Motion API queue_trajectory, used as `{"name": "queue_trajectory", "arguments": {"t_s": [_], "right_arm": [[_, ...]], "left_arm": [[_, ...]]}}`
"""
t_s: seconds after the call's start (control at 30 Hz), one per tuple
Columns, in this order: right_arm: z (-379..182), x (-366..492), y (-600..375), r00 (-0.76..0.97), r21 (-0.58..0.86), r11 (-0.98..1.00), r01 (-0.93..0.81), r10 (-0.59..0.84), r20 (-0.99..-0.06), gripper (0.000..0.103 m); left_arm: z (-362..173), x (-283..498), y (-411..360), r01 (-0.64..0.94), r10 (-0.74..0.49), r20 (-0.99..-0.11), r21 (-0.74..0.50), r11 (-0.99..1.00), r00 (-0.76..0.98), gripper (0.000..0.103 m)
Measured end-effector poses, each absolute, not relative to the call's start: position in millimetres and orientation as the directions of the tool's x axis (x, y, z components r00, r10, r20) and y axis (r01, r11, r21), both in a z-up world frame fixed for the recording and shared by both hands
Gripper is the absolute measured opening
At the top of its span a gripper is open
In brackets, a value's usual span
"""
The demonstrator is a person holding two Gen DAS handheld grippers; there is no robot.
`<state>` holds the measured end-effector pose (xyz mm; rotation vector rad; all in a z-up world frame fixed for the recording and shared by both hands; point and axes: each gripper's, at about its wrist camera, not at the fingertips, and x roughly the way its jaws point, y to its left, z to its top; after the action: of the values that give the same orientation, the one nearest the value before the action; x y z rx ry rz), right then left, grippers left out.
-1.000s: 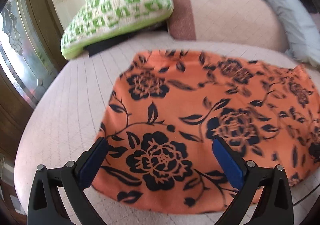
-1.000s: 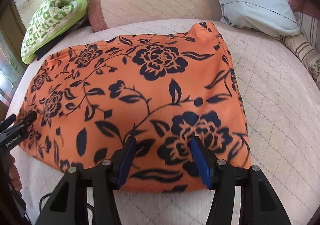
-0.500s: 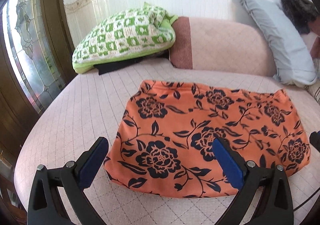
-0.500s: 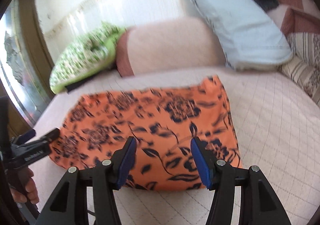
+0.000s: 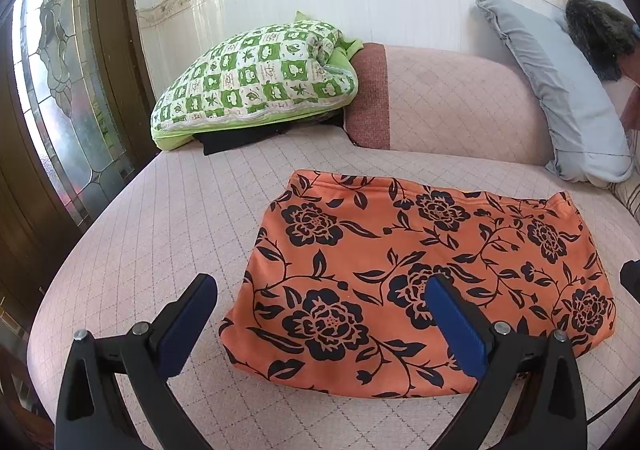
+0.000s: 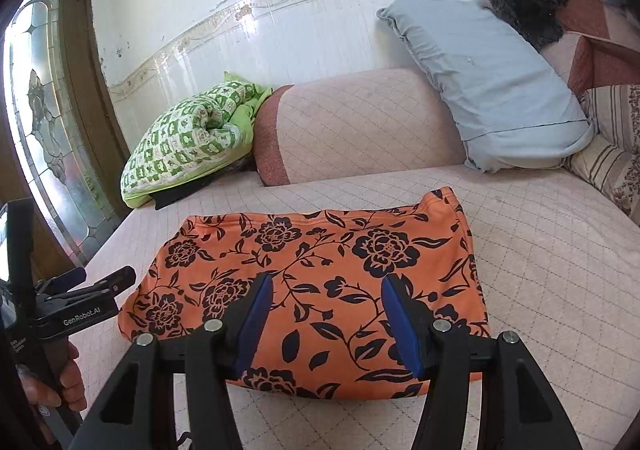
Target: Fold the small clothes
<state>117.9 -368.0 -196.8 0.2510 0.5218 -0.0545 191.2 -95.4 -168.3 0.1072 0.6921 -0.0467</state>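
An orange garment with black flowers lies folded flat in a rectangle on the pink quilted bed; it also shows in the right wrist view. My left gripper is open and empty, held above and in front of the garment's left end. My right gripper is open and empty, held above the garment's near edge. The left gripper also shows at the left of the right wrist view, held by a hand.
A green-and-white checked quilt sits at the back left on a dark cloth. A pink bolster and a grey pillow line the back. A glass-panelled wooden door stands at the left. Striped cushions are at right.
Both grippers have drawn back and up from the garment, which now looks smaller and farther. The garment lies still. Both stay open.
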Motion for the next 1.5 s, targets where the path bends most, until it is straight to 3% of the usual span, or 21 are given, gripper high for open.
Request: {"name": "queue_trajectory", "arguments": {"t_s": [0.93, 1.2, 1.4, 1.5], "right_arm": [[-209.7, 138.9, -345.9, 0.846, 0.223, 0.972, 0.081, 0.051, -0.531, 0.061], [-246.3, 180.5, -350.1, 0.749, 0.202, 0.967, 0.152, 0.020, -0.662, 0.061], [-259.7, 206.5, -345.9, 0.725, 0.182, 0.975, 0.131, 0.031, -0.688, 0.061], [-282.7, 227.9, -339.8, 0.639, 0.151, 0.981, 0.120, 0.040, -0.768, 0.061]], "left_arm": [[-185.5, 206.2, -64.6, 0.045, 0.057, -0.677, 0.132, 0.990, 0.734, 0.103], [-210.8, 245.3, -22.3, -0.075, 0.139, -0.740, 0.120, 0.990, 0.659, 0.103], [-236.2, 267.0, -29.6, -0.049, 0.187, -0.768, 0.200, 0.979, 0.613, 0.103], [-243.8, 273.3, -34.1, -0.031, 0.198, -0.775, 0.225, 0.974, 0.601, 0.103]]}}
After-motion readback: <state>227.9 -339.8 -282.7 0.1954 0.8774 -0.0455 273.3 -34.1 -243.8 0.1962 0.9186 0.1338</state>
